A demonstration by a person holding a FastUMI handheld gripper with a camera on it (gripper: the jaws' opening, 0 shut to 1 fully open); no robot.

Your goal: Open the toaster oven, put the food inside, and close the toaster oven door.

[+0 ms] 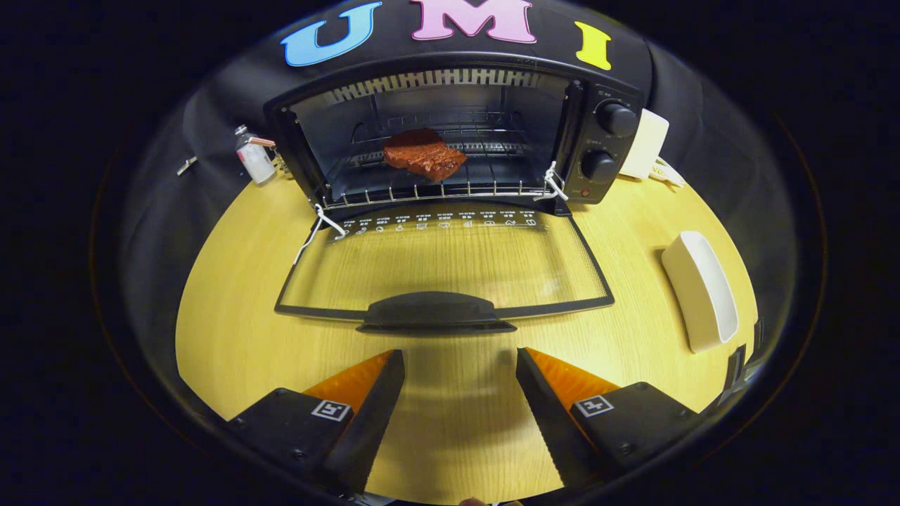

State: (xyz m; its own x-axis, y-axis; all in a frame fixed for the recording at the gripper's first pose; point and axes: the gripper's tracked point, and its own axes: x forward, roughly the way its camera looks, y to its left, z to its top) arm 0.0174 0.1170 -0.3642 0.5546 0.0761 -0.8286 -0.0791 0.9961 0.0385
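A black toaster oven [605,133] stands at the back of the wooden table with its glass door [443,263] folded down flat toward me. A reddish-brown slab of food [424,153] lies on the wire rack [436,186] inside the open cavity. The door's dark handle [434,310] sits just ahead of my fingertips. My gripper [460,358] is open and holds nothing, with bare table between its fingers.
A white rectangular dish [703,289] lies on the table to the right of the door. A small bottle [254,156] stands left of the oven, and a white box [647,144] stands behind its right side. White strings hang from the door hinges.
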